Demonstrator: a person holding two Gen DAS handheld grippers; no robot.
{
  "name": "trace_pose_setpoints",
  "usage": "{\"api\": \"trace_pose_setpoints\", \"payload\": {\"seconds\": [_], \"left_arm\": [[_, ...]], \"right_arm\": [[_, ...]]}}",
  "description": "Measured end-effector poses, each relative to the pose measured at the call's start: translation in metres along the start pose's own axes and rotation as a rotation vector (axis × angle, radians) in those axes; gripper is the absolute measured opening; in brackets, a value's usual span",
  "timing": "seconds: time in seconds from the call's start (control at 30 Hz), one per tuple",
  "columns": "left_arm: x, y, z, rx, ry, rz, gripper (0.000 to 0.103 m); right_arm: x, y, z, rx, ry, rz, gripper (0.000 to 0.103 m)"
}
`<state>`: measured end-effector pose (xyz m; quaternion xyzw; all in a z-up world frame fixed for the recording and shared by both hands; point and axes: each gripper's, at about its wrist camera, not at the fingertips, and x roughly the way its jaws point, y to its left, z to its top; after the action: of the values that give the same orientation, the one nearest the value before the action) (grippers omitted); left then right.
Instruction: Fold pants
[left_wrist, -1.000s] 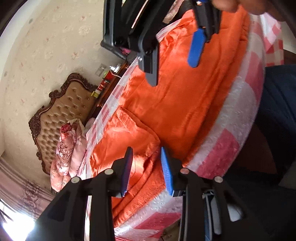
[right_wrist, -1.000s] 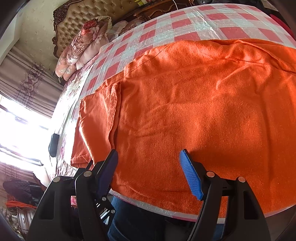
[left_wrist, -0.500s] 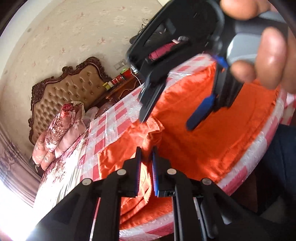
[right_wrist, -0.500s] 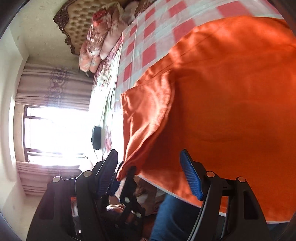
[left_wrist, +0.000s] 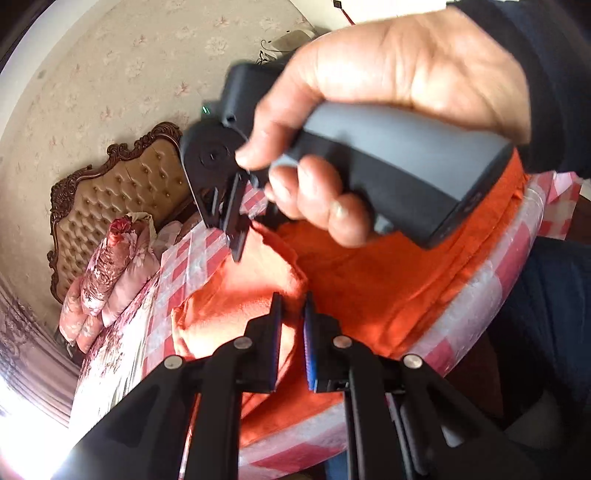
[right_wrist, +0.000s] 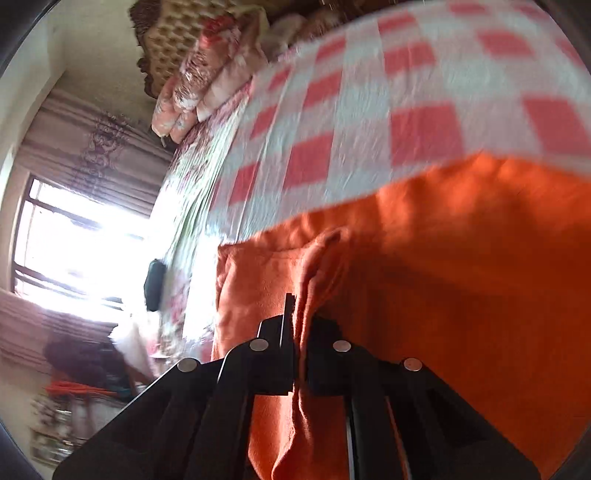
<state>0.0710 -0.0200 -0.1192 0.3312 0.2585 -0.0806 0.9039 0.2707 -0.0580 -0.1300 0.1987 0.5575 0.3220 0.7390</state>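
Left hand-held gripper (left_wrist: 291, 325) is clamped on a raised fold of the bright orange fleecy pants (left_wrist: 369, 288), near the front edge of the table with the red-and-white checked plastic cloth (left_wrist: 476, 291). The pants lie spread wide across that table, rumpled and bunched at their left end, one flap doubled over. Right hand-held gripper (right_wrist: 301, 332), gripped by a hand (left_wrist: 388, 103), is pinched tight on a puckered ridge of the orange cloth.

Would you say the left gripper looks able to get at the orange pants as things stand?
Probably yes: the left gripper is already closed on a raised fold of the orange pants at the table edge, and nothing sits between. The right gripper pinches the cloth too.
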Motion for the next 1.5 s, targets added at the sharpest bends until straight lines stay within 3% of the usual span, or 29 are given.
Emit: {"api": "trace_pose_setpoints", "payload": {"seconds": [0.23,0.43,0.5,0.73,0.9,1.1,1.13,1.17,1.2,1.23,1.3,1.4,1.5], "left_arm": [[0.015,-0.042,0.026,0.063,-0.029,-0.026,0.011],[0.034,-0.076,0.024,0.122,0.01,-0.024,0.011],[0.035,-0.079,0.024,0.133,0.013,-0.014,0.011],[0.035,-0.091,0.022,0.132,0.024,-0.013,0.011],[0.022,-0.094,0.023,0.151,-0.031,-0.002,0.012],[0.018,-0.1,0.019,0.172,-0.04,-0.046,0.012],[0.014,-0.098,0.018,0.169,-0.046,-0.058,0.016],[0.005,-0.09,0.015,0.141,-0.059,-0.059,0.023],[0.0,-0.077,0.014,0.099,-0.07,-0.058,0.037],[-0.01,-0.059,0.008,0.034,-0.076,-0.058,0.039],[-0.026,-0.03,-0.01,-0.071,-0.075,0.013,0.039],[-0.035,0.023,-0.06,-0.273,-0.006,0.134,0.039],[-0.028,0.048,-0.098,-0.336,0.065,0.184,0.039]], "right_arm": [[-0.033,-0.034,0.007,-0.013,-0.072,-0.043,0.007],[-0.022,-0.065,0.008,0.01,-0.029,-0.073,0.007],[-0.023,-0.064,0.006,0.005,-0.034,-0.066,0.007],[-0.011,-0.042,0.004,-0.134,-0.05,-0.228,0.008],[-0.015,-0.03,-0.002,-0.195,-0.072,-0.319,0.008],[-0.017,-0.029,-0.009,-0.227,-0.061,-0.376,0.008],[-0.019,-0.03,-0.011,-0.232,-0.067,-0.396,0.008],[-0.023,-0.029,-0.014,-0.24,-0.081,-0.434,0.009],[-0.031,-0.028,-0.016,-0.247,-0.111,-0.468,0.012],[-0.039,-0.028,-0.019,-0.251,-0.14,-0.502,0.025],[-0.063,-0.027,-0.032,-0.252,-0.207,-0.572,0.026],[-0.088,-0.023,-0.063,-0.22,-0.24,-0.477,0.026],[-0.076,-0.008,-0.103,-0.253,-0.178,-0.421,0.026]]}}
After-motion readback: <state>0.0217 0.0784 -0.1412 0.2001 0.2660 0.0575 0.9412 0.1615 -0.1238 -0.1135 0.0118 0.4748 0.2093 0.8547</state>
